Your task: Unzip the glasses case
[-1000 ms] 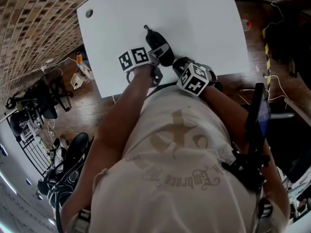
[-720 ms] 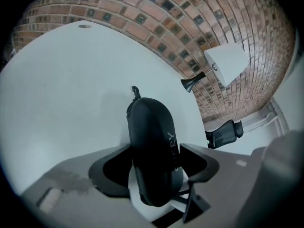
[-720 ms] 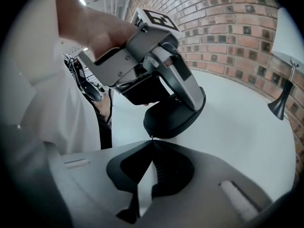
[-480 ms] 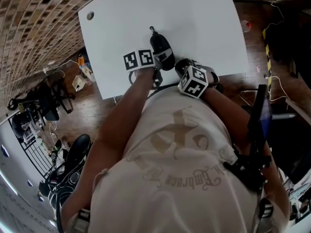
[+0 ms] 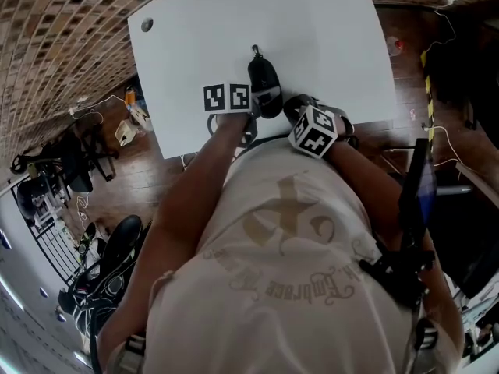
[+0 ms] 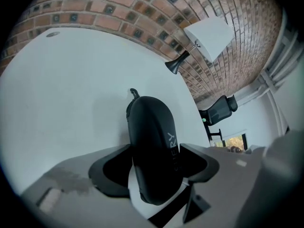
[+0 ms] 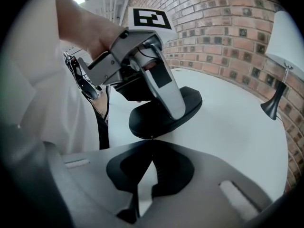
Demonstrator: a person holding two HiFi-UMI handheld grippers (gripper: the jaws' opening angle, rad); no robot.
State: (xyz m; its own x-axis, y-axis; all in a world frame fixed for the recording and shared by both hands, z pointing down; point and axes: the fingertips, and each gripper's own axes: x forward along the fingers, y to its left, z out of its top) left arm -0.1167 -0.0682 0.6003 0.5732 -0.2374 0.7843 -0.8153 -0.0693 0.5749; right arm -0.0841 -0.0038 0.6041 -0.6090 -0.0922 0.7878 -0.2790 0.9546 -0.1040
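A black oval glasses case (image 5: 263, 80) lies lengthwise on the white table (image 5: 327, 37), close to its near edge. My left gripper (image 6: 154, 163) is shut across the case's (image 6: 151, 141) near half, one jaw on each long side. A small loop (image 6: 134, 93) sticks out at the case's far end. In the right gripper view the left gripper (image 7: 159, 82) lies over the case (image 7: 161, 118). My right gripper (image 7: 151, 141) is shut, its tips meeting on a small bright zipper pull (image 7: 151, 137) at the case's near end.
A white-shaded lamp (image 6: 209, 37) on a black base stands at the table's far side before a brick wall (image 7: 223, 27). The tabletop has a round hole (image 5: 146, 24) at its far left corner. My body is right behind the table's near edge (image 5: 195, 142).
The left gripper has rolled and shifted a little to the right with the case in it. The right gripper has stayed where it was.
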